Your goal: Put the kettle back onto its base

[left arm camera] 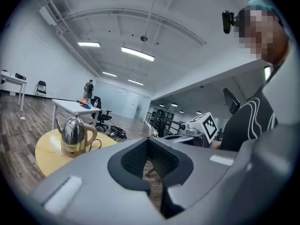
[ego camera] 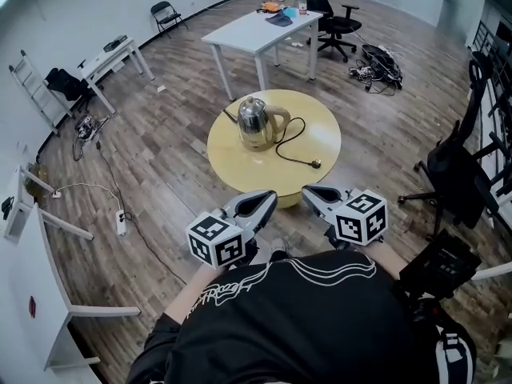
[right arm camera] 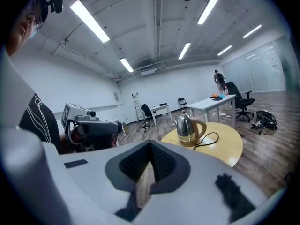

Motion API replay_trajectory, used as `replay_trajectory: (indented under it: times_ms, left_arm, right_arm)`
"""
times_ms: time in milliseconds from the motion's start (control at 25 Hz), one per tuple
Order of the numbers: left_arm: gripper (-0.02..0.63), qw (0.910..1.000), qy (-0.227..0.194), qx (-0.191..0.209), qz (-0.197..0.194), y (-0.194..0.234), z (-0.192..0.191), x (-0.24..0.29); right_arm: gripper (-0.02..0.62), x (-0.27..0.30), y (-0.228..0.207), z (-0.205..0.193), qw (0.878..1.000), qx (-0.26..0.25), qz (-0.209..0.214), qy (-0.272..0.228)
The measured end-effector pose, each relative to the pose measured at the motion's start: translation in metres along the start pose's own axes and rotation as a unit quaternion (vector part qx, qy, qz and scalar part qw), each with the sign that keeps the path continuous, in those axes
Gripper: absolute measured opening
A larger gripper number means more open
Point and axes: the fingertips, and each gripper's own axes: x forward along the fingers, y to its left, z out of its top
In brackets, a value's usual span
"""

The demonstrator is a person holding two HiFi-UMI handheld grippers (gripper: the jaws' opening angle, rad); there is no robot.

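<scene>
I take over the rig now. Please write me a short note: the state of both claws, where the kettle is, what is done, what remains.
Left claw: shut, empty, well apart from the kettle.
Right claw: shut, empty, also apart.
Kettle: upright on the round table, apparently seated on its base; its cord ends in a plug lying on the tabletop.
Done: placing looks complete.
Left: probably nothing; check the seating.

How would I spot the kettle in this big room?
Find the round yellow table in the middle of the wooden floor. The kettle stands on it: shiny steel with a cream handle, the only upright thing there, next to a loose black cord.
</scene>
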Motion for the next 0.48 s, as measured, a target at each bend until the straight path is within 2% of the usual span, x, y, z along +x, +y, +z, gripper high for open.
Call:
replay_trajectory:
  times_ms: [200, 480]
  left_arm:
    - [0.008, 0.9997, -0.007, -0.021, -0.007, -0.016, 0.003, -0.001]
    - [0.008, 0.9994, -0.015, -0.027, -0.015, -0.032, 0.004, -0.003]
  right_arm:
    - [0.006, -0.019, 0.007, 0.011, 1.0, 0.008, 0.01, -0.023]
    - [0.006, -0.028, 0.014, 0.006, 1.0, 0.011, 0.014, -0.02]
